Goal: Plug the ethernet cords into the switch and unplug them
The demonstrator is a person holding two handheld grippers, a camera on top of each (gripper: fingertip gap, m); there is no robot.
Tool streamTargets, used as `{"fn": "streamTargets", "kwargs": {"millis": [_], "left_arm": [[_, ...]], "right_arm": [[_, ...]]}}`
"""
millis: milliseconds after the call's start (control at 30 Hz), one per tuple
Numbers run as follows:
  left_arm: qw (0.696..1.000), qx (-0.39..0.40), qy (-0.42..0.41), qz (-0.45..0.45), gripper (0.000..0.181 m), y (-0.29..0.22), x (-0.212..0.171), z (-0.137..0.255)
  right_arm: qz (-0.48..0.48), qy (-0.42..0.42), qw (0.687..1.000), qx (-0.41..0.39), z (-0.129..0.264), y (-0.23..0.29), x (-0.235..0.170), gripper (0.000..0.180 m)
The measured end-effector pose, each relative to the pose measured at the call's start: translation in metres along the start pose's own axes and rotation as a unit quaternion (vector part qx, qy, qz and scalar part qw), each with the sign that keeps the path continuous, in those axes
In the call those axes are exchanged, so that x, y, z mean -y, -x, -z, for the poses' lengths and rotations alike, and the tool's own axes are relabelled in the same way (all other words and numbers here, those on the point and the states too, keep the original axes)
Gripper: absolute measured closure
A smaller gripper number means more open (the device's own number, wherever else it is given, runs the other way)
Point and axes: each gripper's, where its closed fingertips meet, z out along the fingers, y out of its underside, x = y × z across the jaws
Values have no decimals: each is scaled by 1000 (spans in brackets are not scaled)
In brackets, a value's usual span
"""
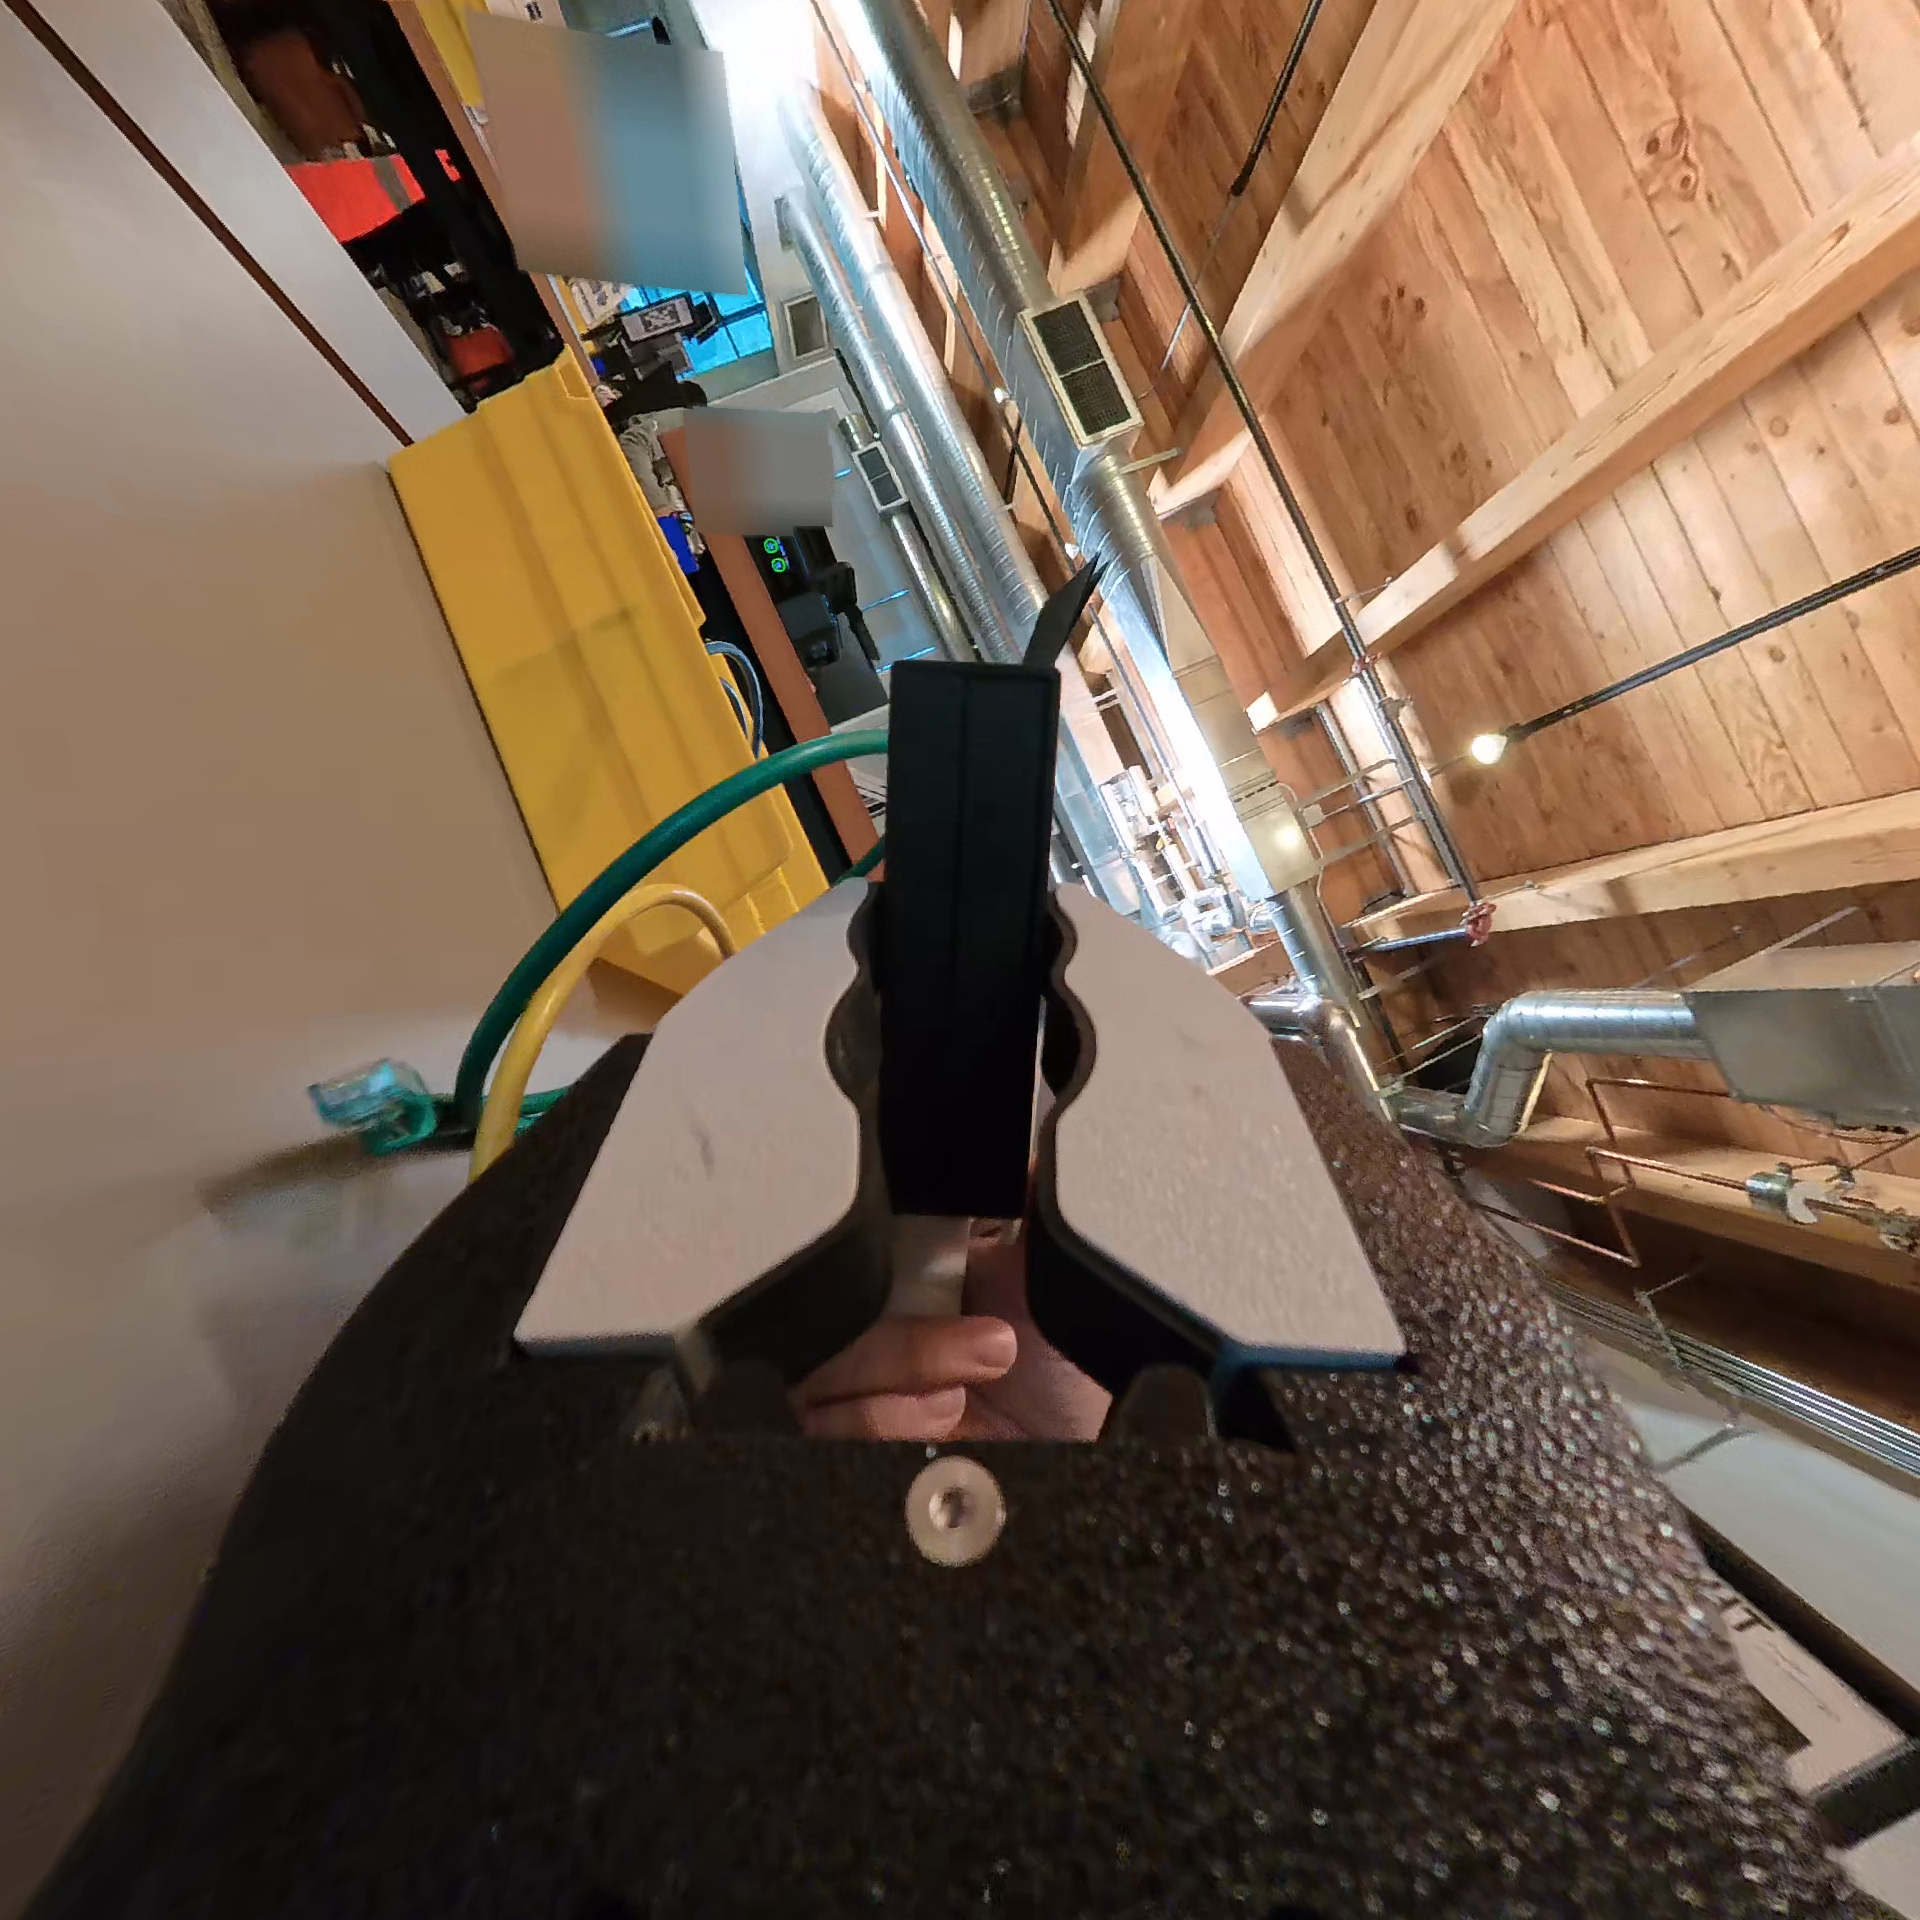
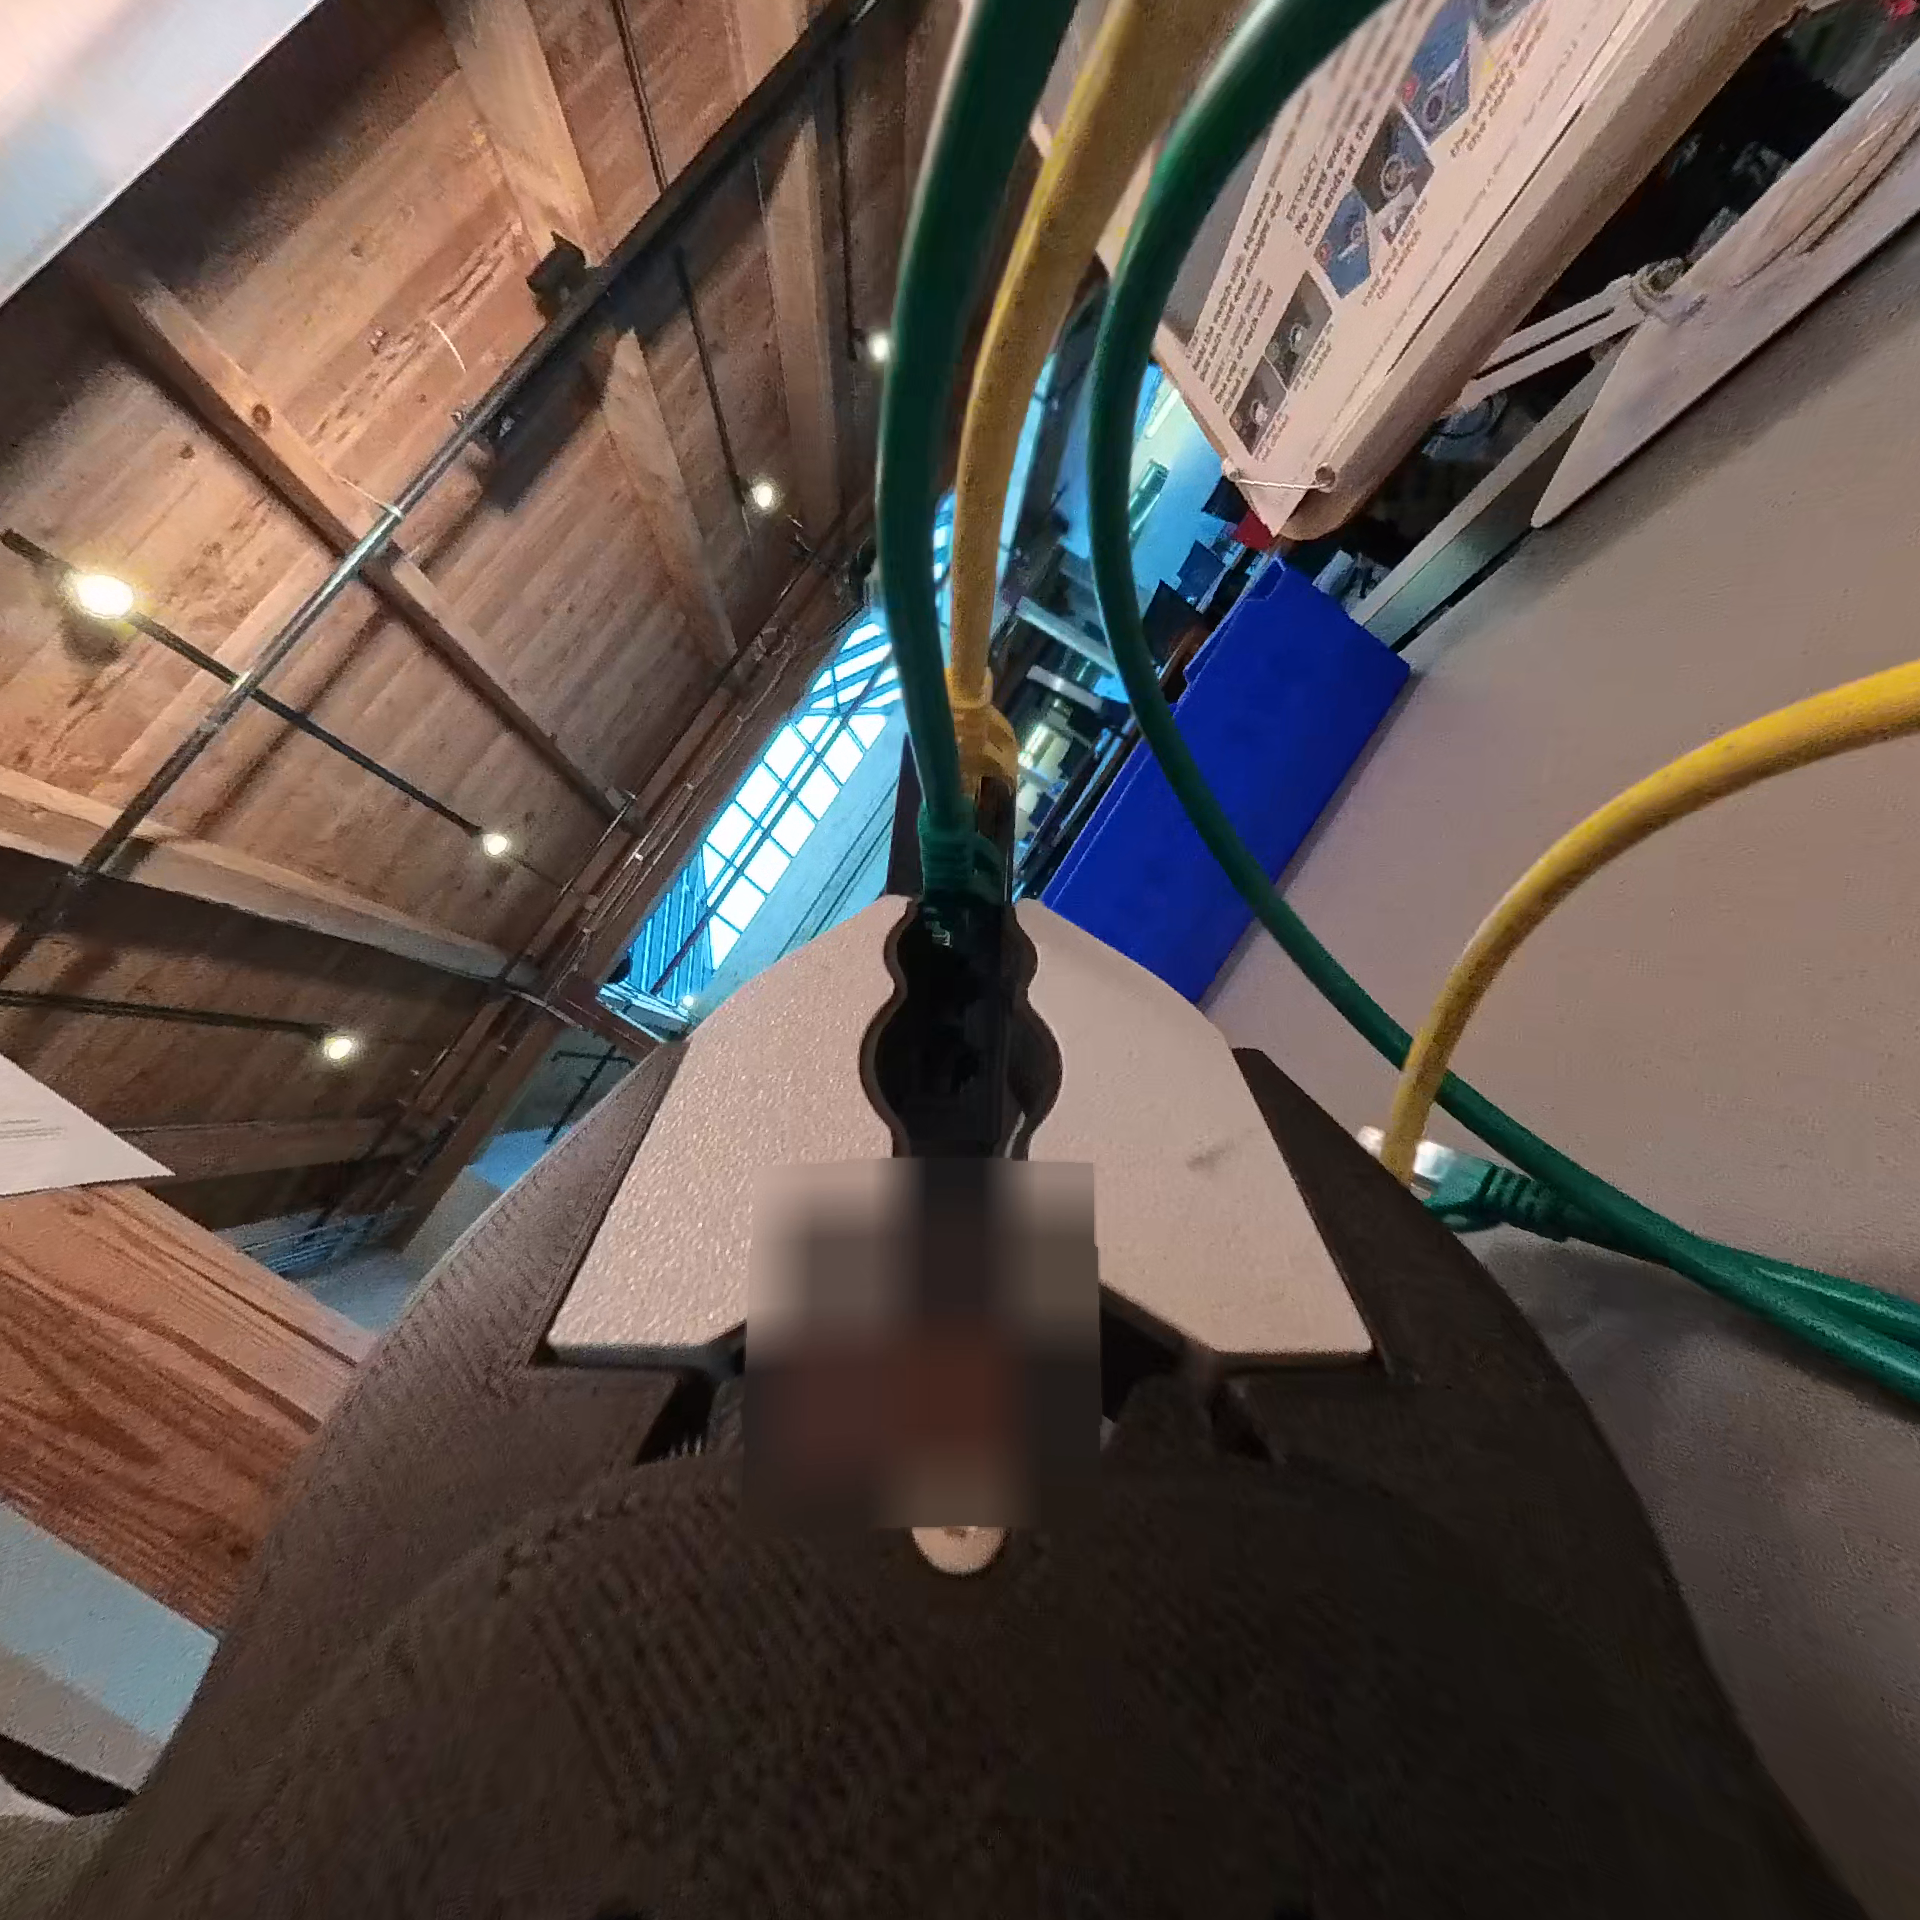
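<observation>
Left wrist view: the left gripper (image 1: 961,1039) clamps the black switch (image 1: 966,914) edge-on between its jaws, long axis running straight out ahead; a loose green plug (image 1: 369,1101) lies on the desk (image 1: 208,831) to the left.

Right wrist view: the right gripper (image 2: 956,997) pinches the green cord (image 2: 914,520) at its plug, beside the yellow cord (image 2: 987,468); what the plugs sit in cannot be told.

Workshop/warehouse, timber ceiling (image 1: 1558,312), metal ducts (image 1: 966,208), yellow bin (image 1: 582,665), blue bin (image 2: 1226,779)
</observation>
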Motion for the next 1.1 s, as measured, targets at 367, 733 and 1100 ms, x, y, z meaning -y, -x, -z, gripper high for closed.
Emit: {"fn": "streamTargets", "kwargs": {"millis": [367,733,1100], "left_arm": [[1000,12,11,-15,154,6,-9,0],[999,12,18,-28,154,5,-6,5],[997,-16,18,-75,153,-2,-8,4]], "right_arm": [[-3,-25,1000,-6,-2,-9,4,165],[-8,3,1000,30,-2,-6,-3,166],[61,10,997,47,4,4,-4,165]]}}
